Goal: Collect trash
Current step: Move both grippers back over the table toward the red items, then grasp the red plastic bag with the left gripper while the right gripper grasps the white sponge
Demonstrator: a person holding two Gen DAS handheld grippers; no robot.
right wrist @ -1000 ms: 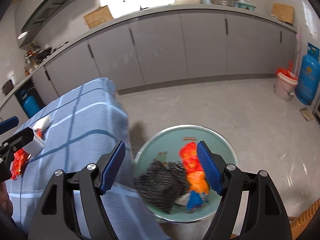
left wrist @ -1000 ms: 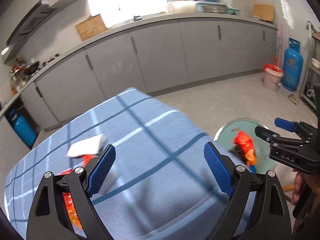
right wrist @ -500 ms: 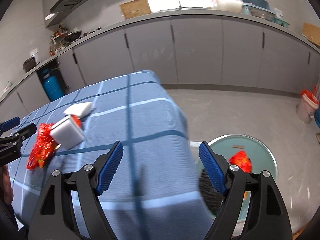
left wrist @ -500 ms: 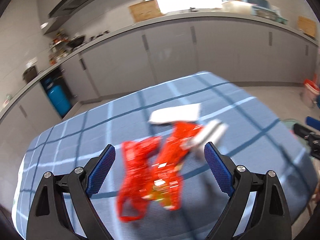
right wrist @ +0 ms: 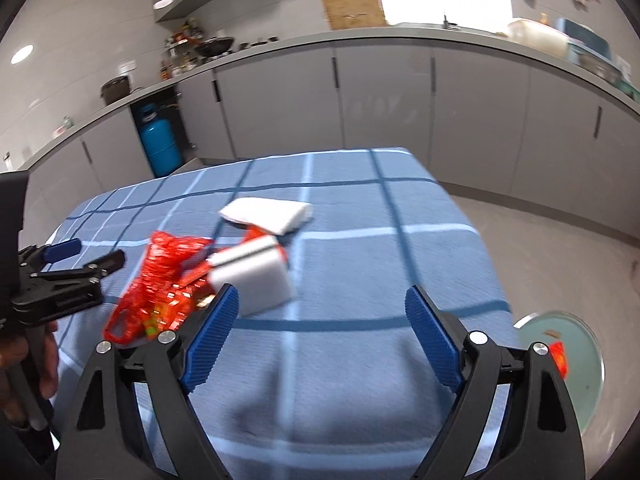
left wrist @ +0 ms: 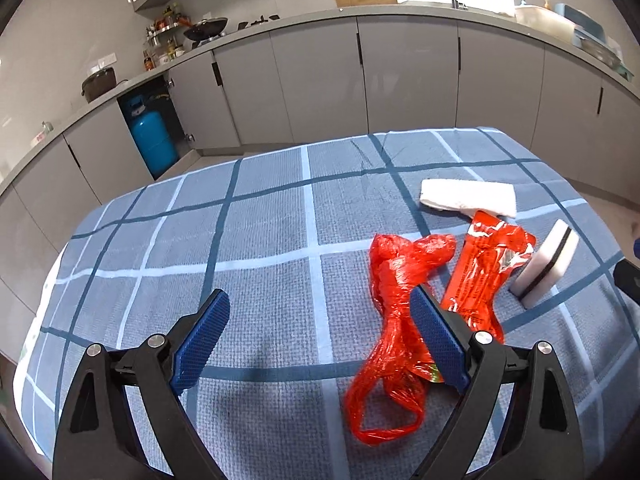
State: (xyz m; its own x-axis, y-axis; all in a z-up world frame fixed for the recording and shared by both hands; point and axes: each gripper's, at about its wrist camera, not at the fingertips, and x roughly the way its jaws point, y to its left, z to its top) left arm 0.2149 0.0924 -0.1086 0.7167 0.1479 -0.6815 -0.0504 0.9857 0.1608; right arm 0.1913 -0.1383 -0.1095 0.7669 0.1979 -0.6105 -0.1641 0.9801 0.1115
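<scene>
Left gripper (left wrist: 320, 344): jaws wide, empty, angled down beside the red plastic bag (left wrist: 396, 320), presumably the next pickup. Red wrapper (left wrist: 484, 272), white sponge (left wrist: 548, 264), folded tissue (left wrist: 468, 198): loose on checked tablecloth (left wrist: 240, 232). Right gripper (right wrist: 322, 338): jaws opening, empty. Floor bin (right wrist: 580, 364): holds collected trash.

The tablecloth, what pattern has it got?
Blue checks with dark and white lines on the tablecloth, clearest in the left wrist view.

I see a crumpled red plastic bag (left wrist: 394, 300) lying on the checked surface (left wrist: 256, 240), a red wrapper (left wrist: 486, 268) just right of it, a white sponge (left wrist: 546, 266) on edge, a white folded tissue (left wrist: 466, 198) farther back, possibly touching the wrapper.
</scene>
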